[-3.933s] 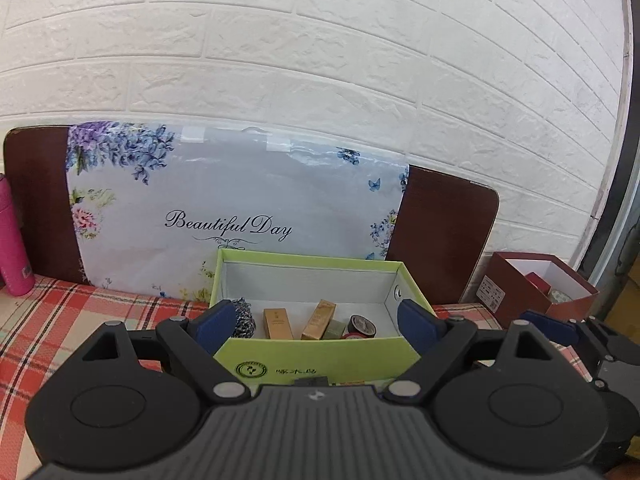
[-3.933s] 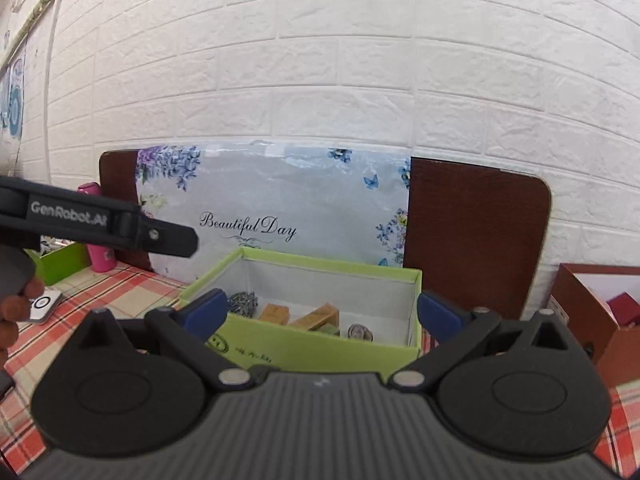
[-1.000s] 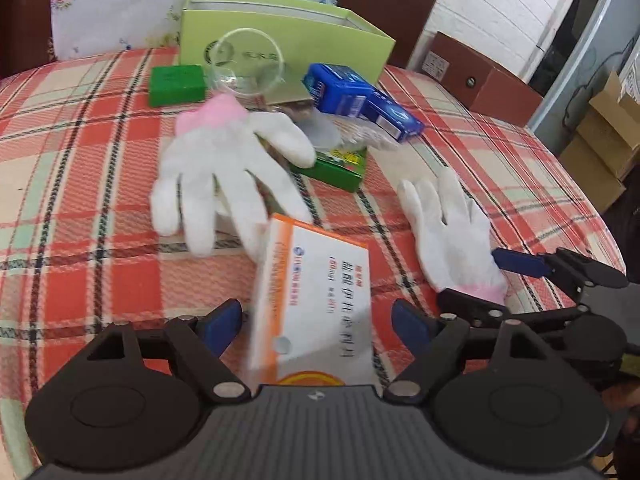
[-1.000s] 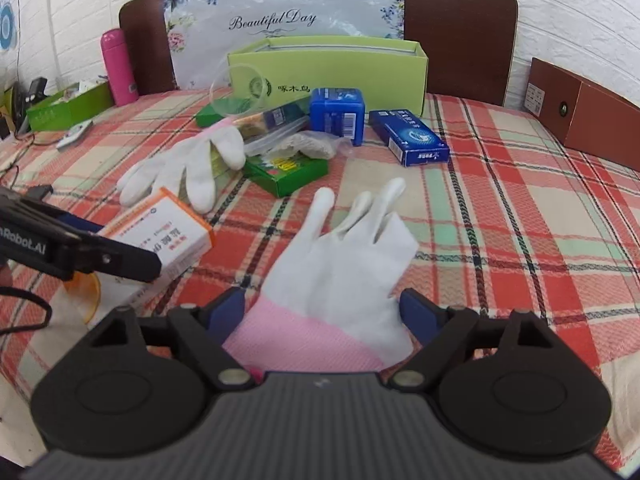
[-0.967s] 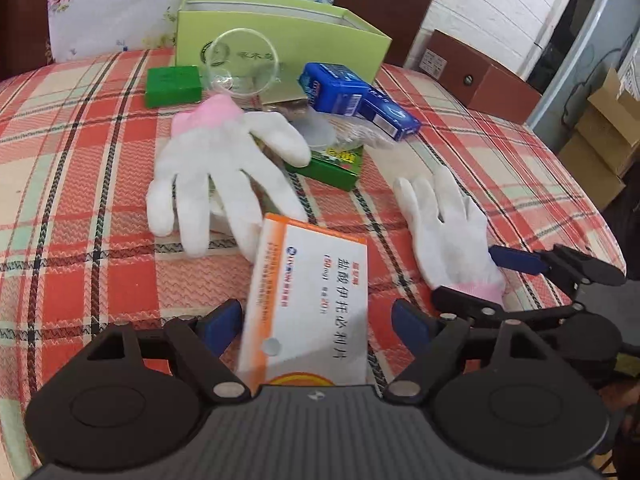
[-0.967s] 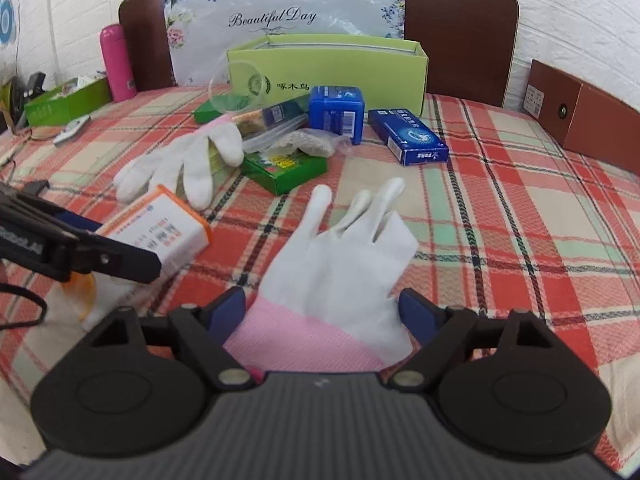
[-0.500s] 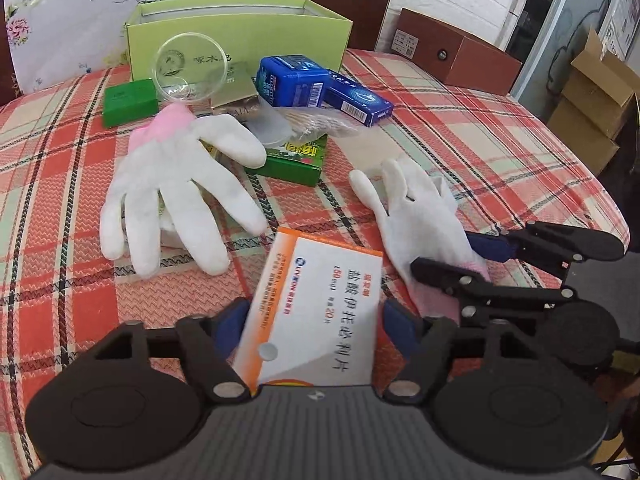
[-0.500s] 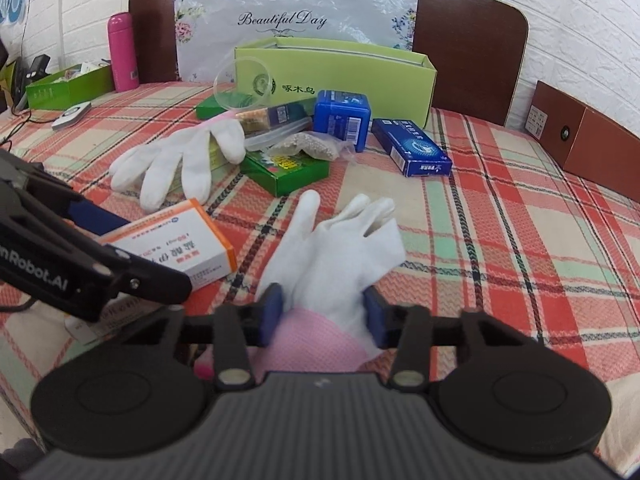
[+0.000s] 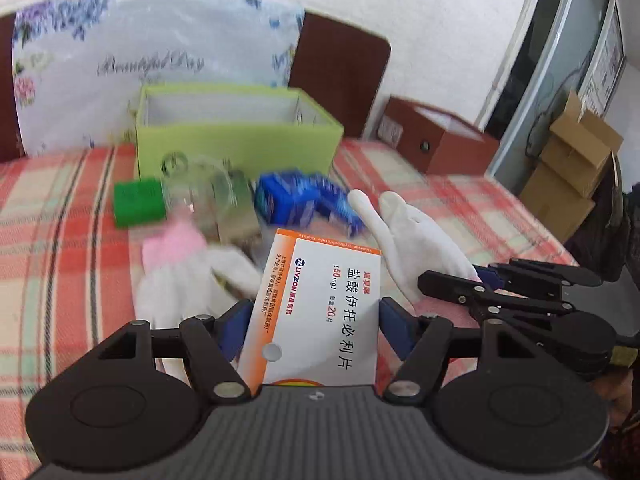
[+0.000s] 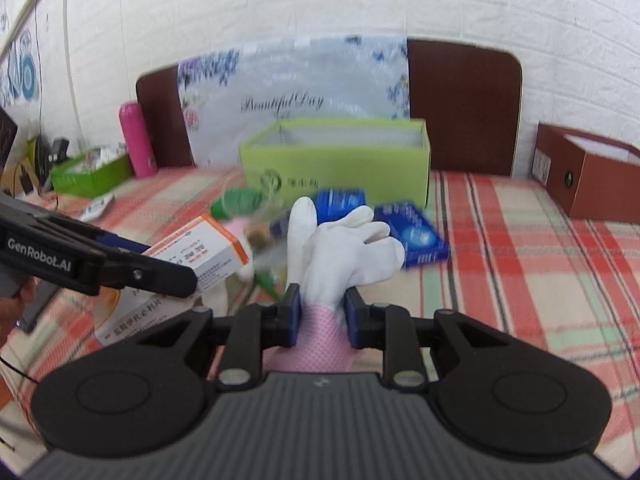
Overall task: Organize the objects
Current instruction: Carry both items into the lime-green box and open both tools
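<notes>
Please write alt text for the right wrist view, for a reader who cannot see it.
The right gripper is shut on the pink cuff of a white glove, lifted above a plaid tablecloth. At left, the left gripper holds an orange-and-white medicine box; an open green box stands behind.

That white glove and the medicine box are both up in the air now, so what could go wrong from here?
1. The right gripper pinches the white glove only at its pink cuff; the limp fingers hang free and could snag the blue boxes below.
2. The left gripper grips the medicine box only by its lower end, so it might tilt or slip.
3. The two grippers are close together and might bump.
</notes>
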`<state>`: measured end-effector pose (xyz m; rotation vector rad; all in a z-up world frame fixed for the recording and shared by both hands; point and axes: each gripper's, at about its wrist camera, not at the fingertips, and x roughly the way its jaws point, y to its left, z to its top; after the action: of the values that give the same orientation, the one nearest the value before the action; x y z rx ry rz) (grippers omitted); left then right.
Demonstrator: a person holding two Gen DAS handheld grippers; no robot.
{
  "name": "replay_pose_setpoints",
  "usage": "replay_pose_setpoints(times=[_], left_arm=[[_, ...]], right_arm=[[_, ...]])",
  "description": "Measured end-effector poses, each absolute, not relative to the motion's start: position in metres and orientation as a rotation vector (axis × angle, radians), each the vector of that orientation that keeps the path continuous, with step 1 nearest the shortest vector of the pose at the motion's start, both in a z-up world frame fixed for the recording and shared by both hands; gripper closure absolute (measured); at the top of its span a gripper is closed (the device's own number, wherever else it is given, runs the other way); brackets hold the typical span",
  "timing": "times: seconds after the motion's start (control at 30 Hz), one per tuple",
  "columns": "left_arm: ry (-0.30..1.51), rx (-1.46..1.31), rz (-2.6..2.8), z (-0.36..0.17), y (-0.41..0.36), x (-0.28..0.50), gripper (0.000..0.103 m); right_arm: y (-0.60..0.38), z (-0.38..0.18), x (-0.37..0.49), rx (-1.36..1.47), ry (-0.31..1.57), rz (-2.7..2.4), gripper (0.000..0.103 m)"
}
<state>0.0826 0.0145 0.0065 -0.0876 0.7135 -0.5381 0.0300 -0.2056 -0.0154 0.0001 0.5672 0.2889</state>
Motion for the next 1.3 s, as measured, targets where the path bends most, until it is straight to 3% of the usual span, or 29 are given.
replay_pose_setpoints(times=[0.47,0.77,1.03,1.1,1.17,1.27,1.3], left_arm=[[0.554,-0.261,-0.428,0.089,0.01,0.218,0.031],[0.536,-0.277,-0.338,0.071,0.013,0.317,0.031],[0.588,-0.261,-0.31,0.03,0.017,0.367,0.031],[0.602,-0.247,-0.309,0.017,0.016,0.373,0.02],[0.617,-0.205,-0.258,0.008,0.012,0.377,0.015],[0.619,-0.171,-0.201,-0.002,0.015,0.378,0.011],[0.62,-0.177,-0.191,-0.003,0.018,0.378,0.011]], right_arm=[[-0.216,0.057,0.164,0.035,0.372,0.276,0.081],[-0.206,0.049,0.272,0.088,0.419,0.28,0.081],[-0.195,-0.019,0.341,0.051,0.542,0.246,0.08],[-0.192,-0.036,0.352,0.035,0.581,0.25,0.075],[-0.187,-0.049,0.357,0.003,0.61,0.239,0.045],[-0.186,-0.056,0.353,-0.019,0.596,0.227,0.018],[-0.186,-0.057,0.351,-0.022,0.59,0.226,0.015]])
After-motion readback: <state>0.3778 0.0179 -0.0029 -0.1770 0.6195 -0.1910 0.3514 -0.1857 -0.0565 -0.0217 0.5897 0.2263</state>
